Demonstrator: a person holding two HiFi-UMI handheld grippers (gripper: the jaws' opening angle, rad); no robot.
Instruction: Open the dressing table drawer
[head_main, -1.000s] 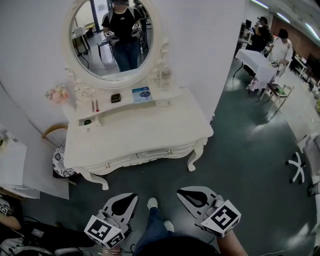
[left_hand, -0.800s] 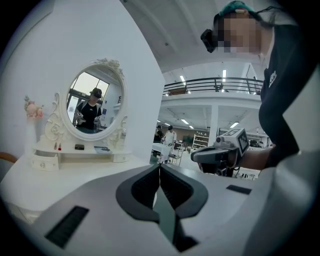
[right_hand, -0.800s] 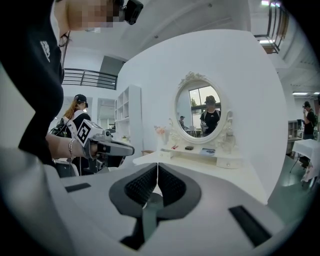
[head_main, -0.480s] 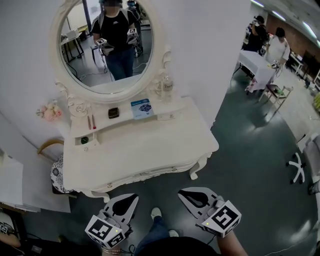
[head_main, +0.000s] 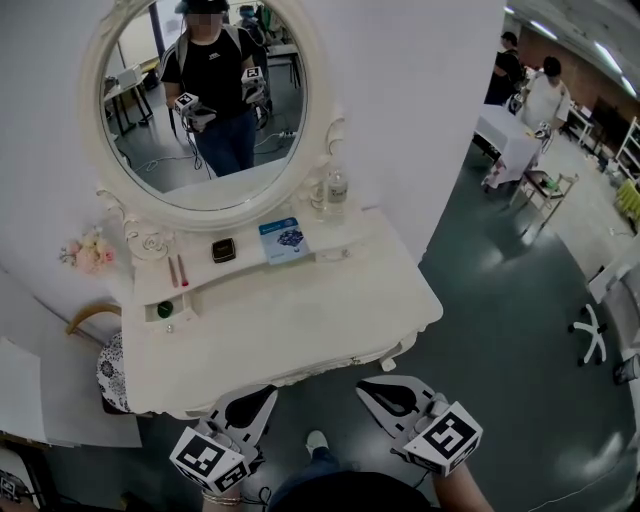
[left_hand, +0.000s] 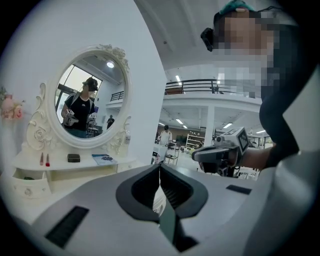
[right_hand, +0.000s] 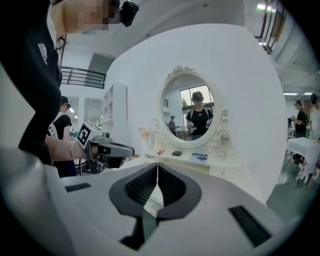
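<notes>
The white dressing table (head_main: 300, 310) stands just ahead of me in the head view. Its drawer front (head_main: 335, 362) shows only as a thin strip under the overhanging top. My left gripper (head_main: 270, 392) and right gripper (head_main: 362, 386) hover side by side just short of the table's front edge, touching nothing. Both are shut and empty: in the left gripper view the pads of the left gripper (left_hand: 160, 165) meet, and in the right gripper view so do those of the right gripper (right_hand: 158, 164). Each gripper view shows the dressing table (left_hand: 75, 170) (right_hand: 230, 175) farther off.
An oval mirror (head_main: 205, 100) rises behind a shelf with a blue booklet (head_main: 283, 238), a small black box (head_main: 223, 249) and a bottle (head_main: 337, 187). A cushioned stool (head_main: 108, 370) sits at the left. People (head_main: 545, 95) stand far right, beyond an office chair base (head_main: 590, 330).
I have stepped closer, both grippers with me: the table is nearer, and its drawer fronts and knobs have slipped almost out of sight under the top's edge. Both grippers stay shut.
</notes>
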